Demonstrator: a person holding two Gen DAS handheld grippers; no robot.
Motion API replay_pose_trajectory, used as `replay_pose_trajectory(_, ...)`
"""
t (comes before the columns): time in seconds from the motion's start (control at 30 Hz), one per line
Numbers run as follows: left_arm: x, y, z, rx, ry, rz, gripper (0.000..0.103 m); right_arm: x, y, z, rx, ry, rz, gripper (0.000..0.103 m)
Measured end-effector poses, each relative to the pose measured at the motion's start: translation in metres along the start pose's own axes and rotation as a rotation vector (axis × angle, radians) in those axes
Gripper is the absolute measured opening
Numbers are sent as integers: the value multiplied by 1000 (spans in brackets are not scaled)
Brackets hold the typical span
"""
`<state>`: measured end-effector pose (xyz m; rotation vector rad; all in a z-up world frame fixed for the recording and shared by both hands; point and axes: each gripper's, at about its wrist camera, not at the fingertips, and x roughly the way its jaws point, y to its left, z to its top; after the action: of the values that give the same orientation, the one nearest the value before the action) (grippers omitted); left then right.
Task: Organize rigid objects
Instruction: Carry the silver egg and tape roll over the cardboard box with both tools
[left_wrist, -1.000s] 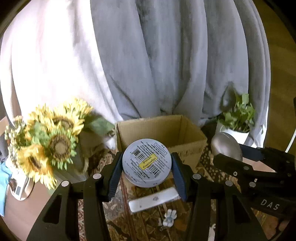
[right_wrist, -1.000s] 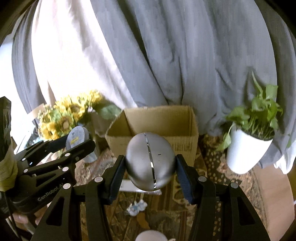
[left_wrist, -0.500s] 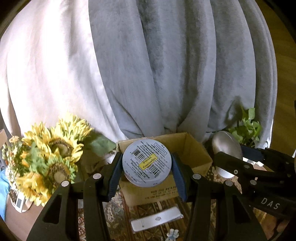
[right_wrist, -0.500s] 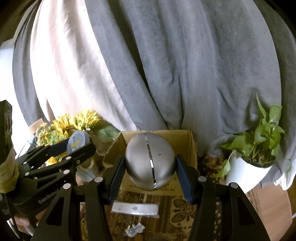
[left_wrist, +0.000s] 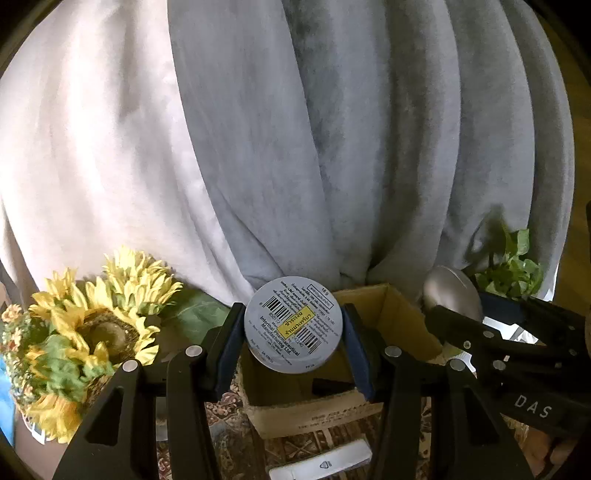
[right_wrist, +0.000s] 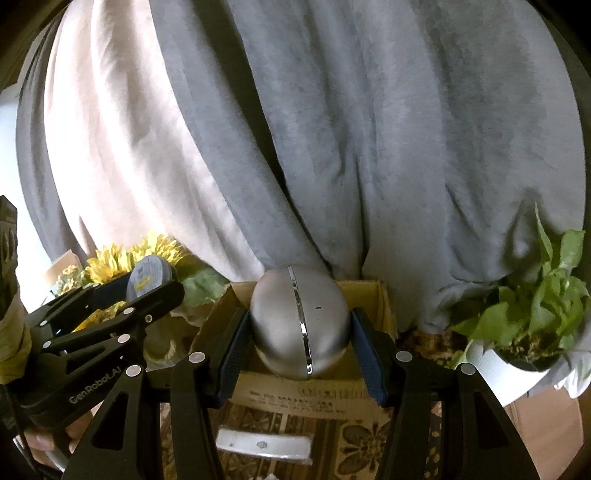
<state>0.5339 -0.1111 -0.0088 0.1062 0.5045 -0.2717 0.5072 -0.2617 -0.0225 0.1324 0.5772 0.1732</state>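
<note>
Left claw (left_wrist: 293, 334) clamps a round tin (left_wrist: 293, 328) by its rim above the cardboard box (left_wrist: 391, 310) — light, stiff; right claw (right_wrist: 299, 326) pinches a slick metal egg-shaped case (right_wrist: 299, 326) — likely slippery.

We see a matt metal tin (left_wrist: 293, 328) with paper label, a brushed-metal egg case (right_wrist: 299, 326) with glossy chrome seam, a rough corrugated cardboard box (right_wrist: 364, 393), soft grey fleecy cloth (left_wrist: 332, 147) across upper frame, matt black plastic claw (left_wrist: 293, 354) arms.
</note>
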Motion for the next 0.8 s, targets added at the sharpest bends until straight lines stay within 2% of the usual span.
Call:
replay_pose_trajectory(0.3, 42, 2, 10, 10, 97, -24, 51, 34, -12, 15, -3, 60, -24, 56)
replay_pose_trajectory(0.57, 87, 2, 8, 22, 218, -39, 51, 76, -24, 17, 9, 188, -25, 56)
replay_pose_trajectory(0.8, 126, -2, -5, 51, 340, -69, 51, 110, -32, 1, -5, 303, -33, 56)
